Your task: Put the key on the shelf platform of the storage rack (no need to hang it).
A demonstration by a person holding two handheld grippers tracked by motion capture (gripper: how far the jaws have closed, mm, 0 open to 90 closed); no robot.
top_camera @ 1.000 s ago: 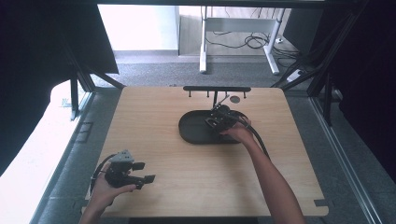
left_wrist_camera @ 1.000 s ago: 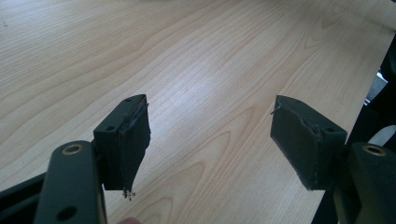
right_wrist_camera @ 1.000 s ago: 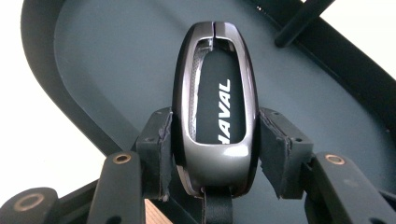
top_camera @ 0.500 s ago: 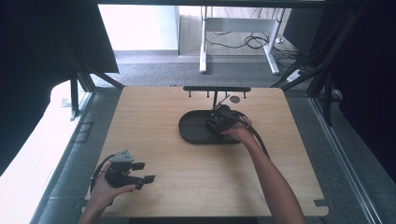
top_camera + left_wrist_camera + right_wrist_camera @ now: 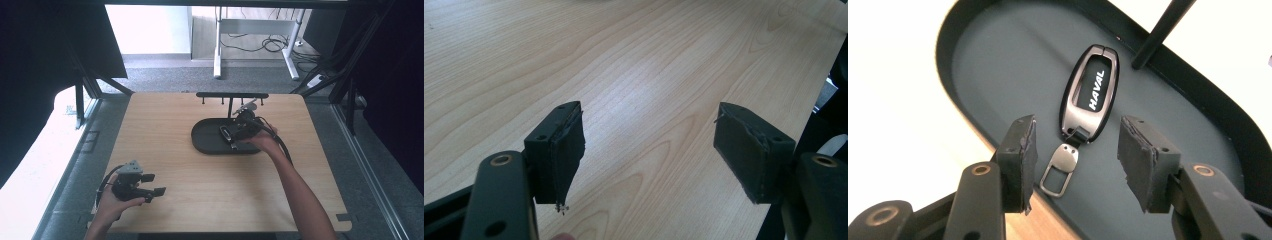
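Note:
A dark car key fob (image 5: 1090, 95) marked HAVAL lies flat in a black oval tray (image 5: 998, 60), with its metal loop tag (image 5: 1058, 170) pointing toward me. My right gripper (image 5: 1075, 160) is open just above the tray, its jaws on either side of the loop end without touching it. In the high view the fob (image 5: 226, 134) lies in the tray (image 5: 205, 142) just left of the right gripper (image 5: 234, 136). My left gripper (image 5: 152, 185) stands open and empty near the table's front left corner. Bare wood shows between its fingertips (image 5: 649, 150).
A black rack with a crossbar and small hooks (image 5: 232, 95) rises from a post (image 5: 1160, 32) at the tray's back edge. The wooden table (image 5: 175, 120) is bare around the tray. Cables trail from both grippers.

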